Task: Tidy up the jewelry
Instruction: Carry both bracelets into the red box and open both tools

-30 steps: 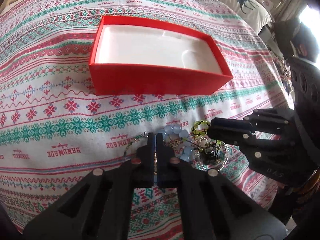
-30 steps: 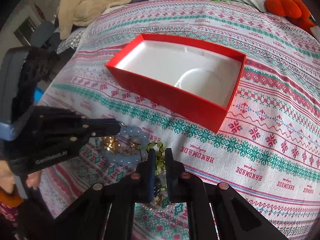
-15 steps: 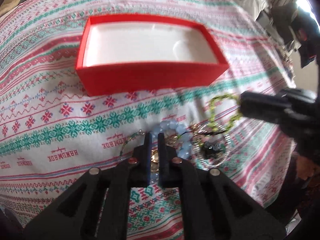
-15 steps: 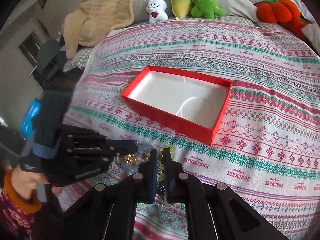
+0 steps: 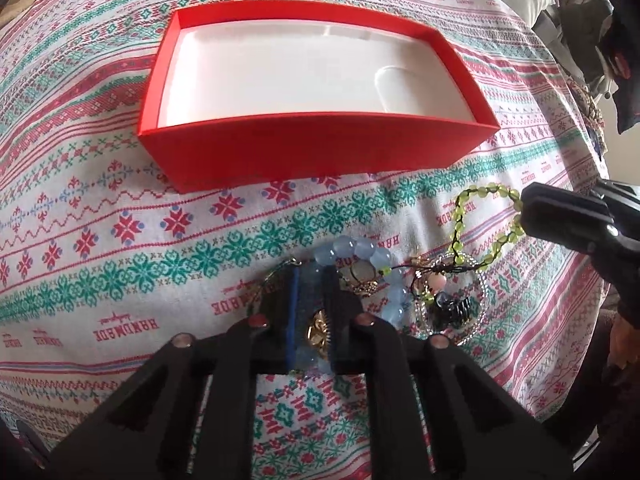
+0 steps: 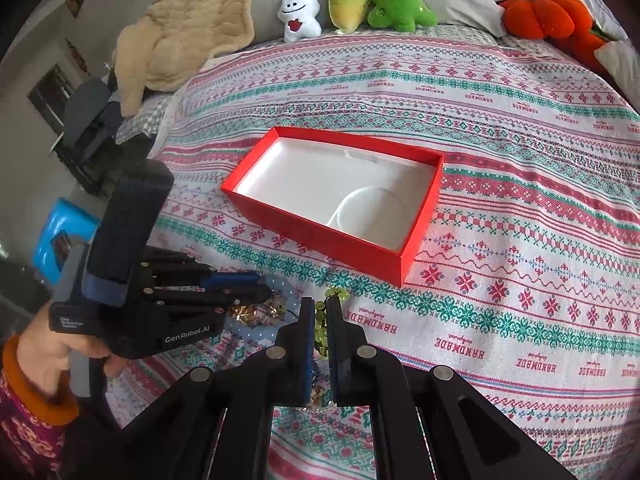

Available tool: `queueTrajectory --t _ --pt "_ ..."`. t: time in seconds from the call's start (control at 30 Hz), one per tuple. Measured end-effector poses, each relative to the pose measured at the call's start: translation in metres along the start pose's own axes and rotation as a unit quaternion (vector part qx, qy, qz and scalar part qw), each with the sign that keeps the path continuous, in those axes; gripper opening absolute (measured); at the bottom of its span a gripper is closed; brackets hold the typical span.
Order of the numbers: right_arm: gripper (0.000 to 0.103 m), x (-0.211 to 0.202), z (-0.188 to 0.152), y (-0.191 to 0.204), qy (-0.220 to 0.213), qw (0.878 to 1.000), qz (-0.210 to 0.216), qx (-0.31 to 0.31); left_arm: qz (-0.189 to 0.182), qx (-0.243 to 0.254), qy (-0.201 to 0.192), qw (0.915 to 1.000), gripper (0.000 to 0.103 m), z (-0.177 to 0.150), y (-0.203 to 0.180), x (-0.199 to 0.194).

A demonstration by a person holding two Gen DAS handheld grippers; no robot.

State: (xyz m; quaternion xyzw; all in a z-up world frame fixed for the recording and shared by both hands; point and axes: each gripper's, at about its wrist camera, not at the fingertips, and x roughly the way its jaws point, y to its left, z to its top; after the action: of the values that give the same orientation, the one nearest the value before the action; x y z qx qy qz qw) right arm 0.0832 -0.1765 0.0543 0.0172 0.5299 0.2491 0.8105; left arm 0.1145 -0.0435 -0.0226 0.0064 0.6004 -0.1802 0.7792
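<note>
A tangle of jewelry lies on the patterned bedspread in front of an empty red box point(image 5: 320, 152) point(image 6: 320, 240) with a white lining. My left gripper point(image 5: 312, 276) point(image 6: 260, 284) points down over the pile. Its jaws are opening, with part of the pale blue bead bracelet point(image 5: 360, 248) and a gold piece point(image 5: 318, 332) in the gap, and the pads are not pressing on them. My right gripper point(image 6: 318, 304) point(image 5: 528, 208) is shut on the green bead bracelet point(image 5: 460, 216) point(image 6: 320, 328). The bracelet's cord still trails down into the pile.
A clear bead ring with a dark charm point(image 5: 456, 308) lies at the pile's right. Plush toys point(image 6: 360, 4), a beige blanket point(image 6: 188, 32) and an orange plush point(image 6: 548, 12) lie at the bed's far end. The bed's edge drops off at the left of the right wrist view.
The right gripper closed on the green bracelet and lifted it up and to the right, out of the pile. The left gripper came down over the blue beads and its jaws parted slightly.
</note>
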Motion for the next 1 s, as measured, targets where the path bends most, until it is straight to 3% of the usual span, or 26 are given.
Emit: queueTrajectory --t 0.23,0.6,1.0 --pt "0.006 -0.015 0.001 0.002 -0.019 1.0 0.005 -0.005 -0.028 -0.013 -0.046 0.9985 0.013 -0.01 0.01 -0.037" --pt "0.006 -0.045 0.004 0.017 -0.057 0.998 0.019 -0.019 -0.049 -0.002 -0.117 0.9919 0.013 -0.02 -0.003 -0.093" --pt "0.006 -0.071 0.028 0.027 -0.105 0.994 0.024 -0.004 -0.051 -0.014 -0.185 0.9814 0.013 0.003 -0.013 -0.133"
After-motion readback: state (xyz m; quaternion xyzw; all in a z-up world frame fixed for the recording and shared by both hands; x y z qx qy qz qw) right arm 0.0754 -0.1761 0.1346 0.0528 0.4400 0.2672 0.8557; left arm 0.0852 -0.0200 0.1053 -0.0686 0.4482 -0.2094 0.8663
